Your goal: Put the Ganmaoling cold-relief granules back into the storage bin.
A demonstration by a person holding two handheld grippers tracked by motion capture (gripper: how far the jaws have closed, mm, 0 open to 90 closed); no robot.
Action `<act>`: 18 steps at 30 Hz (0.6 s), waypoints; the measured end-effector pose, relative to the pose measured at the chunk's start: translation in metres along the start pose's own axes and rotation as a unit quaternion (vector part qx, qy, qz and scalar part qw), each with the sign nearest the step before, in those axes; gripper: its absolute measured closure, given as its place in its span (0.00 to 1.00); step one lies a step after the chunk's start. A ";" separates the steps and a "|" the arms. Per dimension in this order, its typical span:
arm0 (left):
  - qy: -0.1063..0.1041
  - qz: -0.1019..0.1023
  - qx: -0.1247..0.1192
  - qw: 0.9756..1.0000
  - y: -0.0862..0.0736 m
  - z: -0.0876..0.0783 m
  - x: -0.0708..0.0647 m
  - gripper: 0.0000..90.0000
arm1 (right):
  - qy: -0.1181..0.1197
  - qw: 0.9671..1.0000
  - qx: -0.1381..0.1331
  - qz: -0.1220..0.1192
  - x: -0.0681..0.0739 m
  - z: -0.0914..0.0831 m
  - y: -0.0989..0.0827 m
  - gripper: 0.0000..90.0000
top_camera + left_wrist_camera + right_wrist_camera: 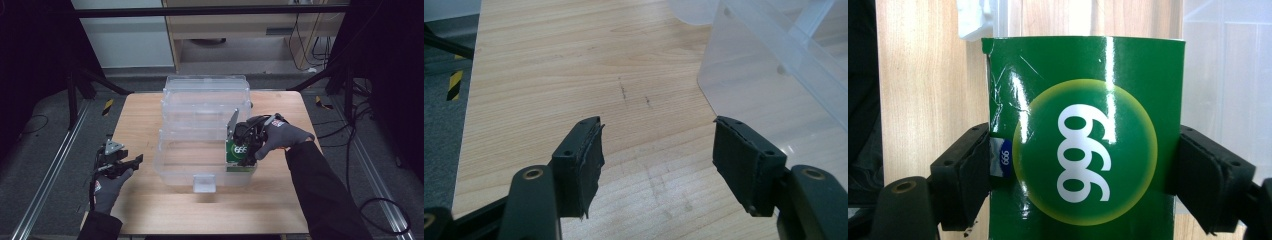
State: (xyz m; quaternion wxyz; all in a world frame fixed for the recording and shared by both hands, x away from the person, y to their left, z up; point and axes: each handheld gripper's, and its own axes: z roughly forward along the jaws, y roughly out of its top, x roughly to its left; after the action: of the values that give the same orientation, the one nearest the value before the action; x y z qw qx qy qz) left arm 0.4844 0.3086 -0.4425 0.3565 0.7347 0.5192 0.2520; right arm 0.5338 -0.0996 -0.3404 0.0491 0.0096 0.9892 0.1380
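Tabletop (150, 115), light wood, carries one big clear plastic storage bin (205, 145) with its hinged lid (206, 89) thrown back at the far side. The bin sits about centre, latch tab (204, 183) facing the person.

Progress, judged from the layout: the work looks like packing a green box (239, 154) into the bin. The box is at the bin's near-right corner, held low inside or at the wall; I can't tell if it touches the floor of the bin. So grasp and carry look done, with release, withdrawal and maybe closing the lid still left. Nothing else is visible in the bin, though clear plastic makes that hard to be sure of.

Right tool (246, 150): clamped on the green box, jaws pressing its two opposite sides. In the right gripper view the box (1083, 140) stands between the black jaws, its white "999" logo read sideways, the carton edge creased near the left jaw, with clear bin wall and wood grain behind. The gloved right hand (280, 135) comes in from the right, wrist bent down, tool pointing down and inward over the bin's right wall, forearm in a dark sleeve.

Left tool (120, 162): jaws spread wide, holding nothing. It is parked low over bare tabletop left of the bin, clear of it, pointing toward the bin's left wall (764, 80). The left gripper view shows the gap between the jaws (656, 155) over wood only. The left hand (107, 187) is gloved, at the near-left edge.
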 end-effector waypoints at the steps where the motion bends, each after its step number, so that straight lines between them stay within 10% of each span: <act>1: 0.000 0.000 0.000 1.000 0.000 0.000 0.000 0.40 | -0.001 1.000 0.001 -0.001 0.000 0.000 0.000 0.20; 18: 0.000 0.002 0.002 1.000 0.000 0.001 -0.001 0.40 | -0.006 1.000 -0.003 -0.002 0.000 0.001 0.003 0.21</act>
State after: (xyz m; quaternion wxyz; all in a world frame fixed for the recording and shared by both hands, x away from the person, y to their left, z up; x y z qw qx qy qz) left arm 0.4847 0.3078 -0.4433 0.3546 0.7365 0.5182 0.2516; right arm 0.5337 -0.0964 -0.3406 0.0551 0.0083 0.9884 0.1412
